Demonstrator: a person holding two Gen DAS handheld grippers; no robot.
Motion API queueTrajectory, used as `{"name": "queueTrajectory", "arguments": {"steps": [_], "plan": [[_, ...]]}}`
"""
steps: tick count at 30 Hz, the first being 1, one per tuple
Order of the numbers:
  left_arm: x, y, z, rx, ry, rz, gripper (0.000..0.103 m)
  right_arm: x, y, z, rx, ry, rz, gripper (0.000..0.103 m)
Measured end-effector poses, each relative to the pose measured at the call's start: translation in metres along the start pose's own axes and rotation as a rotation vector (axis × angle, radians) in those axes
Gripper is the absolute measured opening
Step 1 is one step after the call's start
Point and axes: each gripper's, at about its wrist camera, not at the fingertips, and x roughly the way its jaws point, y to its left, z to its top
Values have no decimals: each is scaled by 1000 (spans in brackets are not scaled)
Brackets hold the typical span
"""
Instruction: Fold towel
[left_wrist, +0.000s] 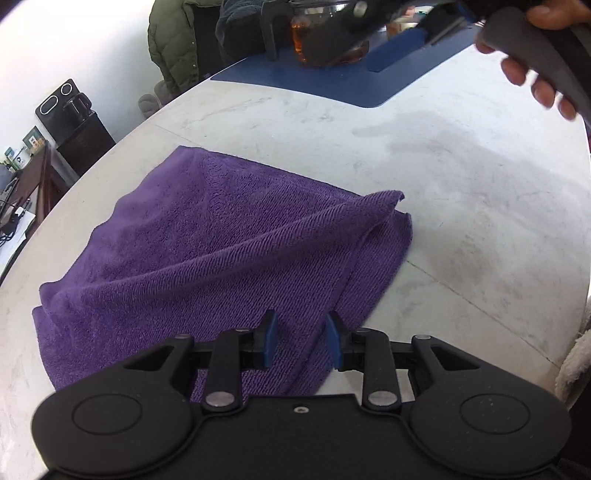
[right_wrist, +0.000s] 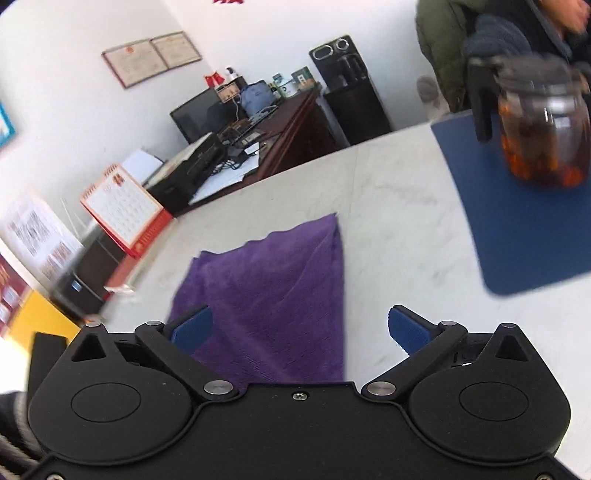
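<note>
One purple towel (left_wrist: 207, 251), folded over, ridged, rumpled, on white table (left_wrist: 461, 206)

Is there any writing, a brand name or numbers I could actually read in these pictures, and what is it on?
No text can be read in either view.
Framed certificates on the wall: print too small.
Desk calendar: a grid of numbers, blurred.
Red characters at the top of the wall: cut off by the frame.
Posters on the left: blurred.
Purple towel, glass jar and blue mat: no label shows.
</note>
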Motion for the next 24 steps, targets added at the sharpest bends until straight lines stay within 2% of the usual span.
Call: {"name": "queueTrajectory", "arguments": {"steps": [2,4,5,7,10,13,16,19,21,24], "plan": [[1,-4,2,26,6,19,27,13,6,4,-120,53,-60,103],[2,-6,4,37,10,27,27,34,18,2,-342,103,-178,103],[2,-6,4,36,13,28,26,40,21,1,-410,110,-189,103],[3,-6,6,33,23,18,18,57,29,1,-547,120,-174,103],[5,-6,11,45,42,1,9,80,34,7,-637,133,-118,103],[6,-8,15,59,66,-4,5,101,41,13,-730,148,-81,103],[7,-7,18,57,86,-4,4,119,51,14,-841,176,-26,103],[5,-6,20,57,92,5,4,135,59,12,-943,200,-10,103],[5,-8,19,80,94,6,5,144,60,14,-957,214,-5,103],[7,-12,18,176,95,4,7,155,58,19,-919,252,38,103]]}}
